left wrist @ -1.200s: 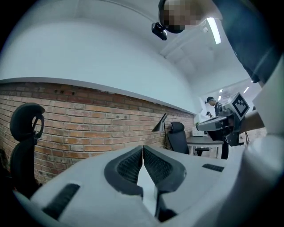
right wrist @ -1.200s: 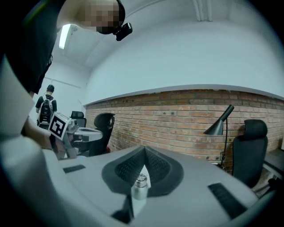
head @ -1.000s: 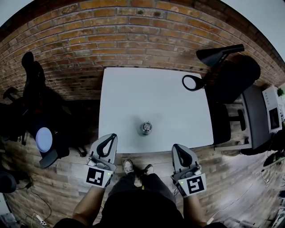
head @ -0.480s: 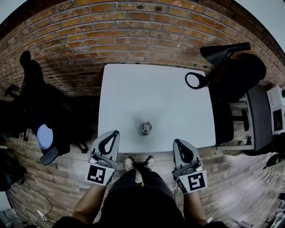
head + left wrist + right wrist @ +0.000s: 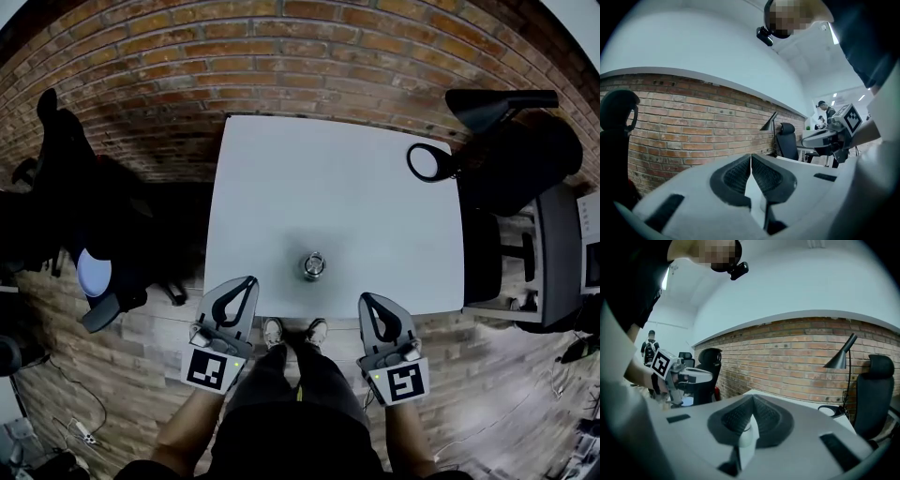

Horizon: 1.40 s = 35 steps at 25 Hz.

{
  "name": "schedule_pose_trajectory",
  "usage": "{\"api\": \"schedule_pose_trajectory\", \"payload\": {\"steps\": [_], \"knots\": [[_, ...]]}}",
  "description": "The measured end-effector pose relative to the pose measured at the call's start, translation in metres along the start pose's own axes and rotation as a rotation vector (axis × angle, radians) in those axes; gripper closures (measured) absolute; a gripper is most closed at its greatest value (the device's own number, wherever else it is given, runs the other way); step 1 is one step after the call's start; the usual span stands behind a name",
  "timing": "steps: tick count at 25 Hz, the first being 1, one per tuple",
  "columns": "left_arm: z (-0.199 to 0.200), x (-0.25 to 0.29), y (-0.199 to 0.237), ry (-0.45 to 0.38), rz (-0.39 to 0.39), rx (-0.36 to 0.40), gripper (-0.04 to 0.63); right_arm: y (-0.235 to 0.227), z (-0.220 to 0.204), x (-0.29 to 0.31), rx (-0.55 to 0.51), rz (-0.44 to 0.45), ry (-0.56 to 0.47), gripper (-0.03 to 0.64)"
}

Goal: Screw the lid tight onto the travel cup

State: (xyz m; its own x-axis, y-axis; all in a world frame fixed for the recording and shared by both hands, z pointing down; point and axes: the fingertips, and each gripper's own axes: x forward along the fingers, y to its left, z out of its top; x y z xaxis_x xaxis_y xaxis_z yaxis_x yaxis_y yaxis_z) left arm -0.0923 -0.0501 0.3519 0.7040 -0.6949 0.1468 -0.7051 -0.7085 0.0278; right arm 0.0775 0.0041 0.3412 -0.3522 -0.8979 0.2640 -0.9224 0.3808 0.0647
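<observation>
A small silvery metal travel cup (image 5: 312, 265) is standing upright on the white rectangular desk (image 5: 328, 178), close to its front edge and roughly midway between the 2 front corners, with its lid sitting on top; whether that lid is screwed tight cannot be told from here. The left hand-held gripper (image 5: 250, 279) is hanging by the front-left corner of the desk, apart from the cup. In the left gripper view its 2 ribbed black pads (image 5: 736, 174) are pressing flat against each other with nothing between them. The right hand-held gripper (image 5: 364, 299) is hovering at the front edge, to the right of the cup and also clear of it. In the right gripper view its jaws are likewise meeting tip to tip and holding nothing. A black desk lamp with a round head (image 5: 427, 162) is sitting at the back-right corner of the desk. A red brick wall (image 5: 281, 56) is running along the desk's back edge, and a black office chair (image 5: 511, 159) is standing off its right side.
</observation>
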Motion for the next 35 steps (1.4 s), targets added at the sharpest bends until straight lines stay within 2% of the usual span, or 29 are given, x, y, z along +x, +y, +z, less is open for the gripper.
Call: {"api": "schedule_pose_trajectory", "payload": {"steps": [6, 12, 14, 16, 23, 29, 32, 35], "knots": [[-0.027, 0.021, -0.010, 0.038, -0.041, -0.019, 0.566, 0.006, -0.026, 0.024, -0.006, 0.079, -0.007, 0.603], [-0.065, 0.043, -0.026, 0.084, -0.124, -0.032, 0.563, 0.007, -0.068, 0.044, 0.009, 0.126, 0.023, 0.595], [-0.074, 0.047, -0.029, 0.069, -0.145, -0.019, 0.547, 0.010, -0.083, 0.050, 0.011, 0.142, 0.032, 0.558], [-0.083, 0.050, -0.033, 0.065, -0.164, -0.010, 0.489, 0.015, -0.097, 0.055, 0.008, 0.164, 0.040, 0.532], [-0.100, 0.064, -0.049, 0.050, -0.226, -0.008, 0.431, 0.034, -0.129, 0.076, 0.006, 0.269, 0.070, 0.411], [-0.100, 0.083, -0.061, 0.004, -0.263, 0.001, 0.382, 0.035, -0.142, 0.093, 0.018, 0.294, 0.056, 0.358], [-0.101, 0.092, -0.068, 0.002, -0.280, 0.011, 0.348, 0.039, -0.148, 0.098, 0.009, 0.328, 0.054, 0.339], [-0.102, 0.097, -0.072, 0.007, -0.272, 0.016, 0.339, 0.039, -0.148, 0.105, 0.009, 0.313, 0.029, 0.319]]}}
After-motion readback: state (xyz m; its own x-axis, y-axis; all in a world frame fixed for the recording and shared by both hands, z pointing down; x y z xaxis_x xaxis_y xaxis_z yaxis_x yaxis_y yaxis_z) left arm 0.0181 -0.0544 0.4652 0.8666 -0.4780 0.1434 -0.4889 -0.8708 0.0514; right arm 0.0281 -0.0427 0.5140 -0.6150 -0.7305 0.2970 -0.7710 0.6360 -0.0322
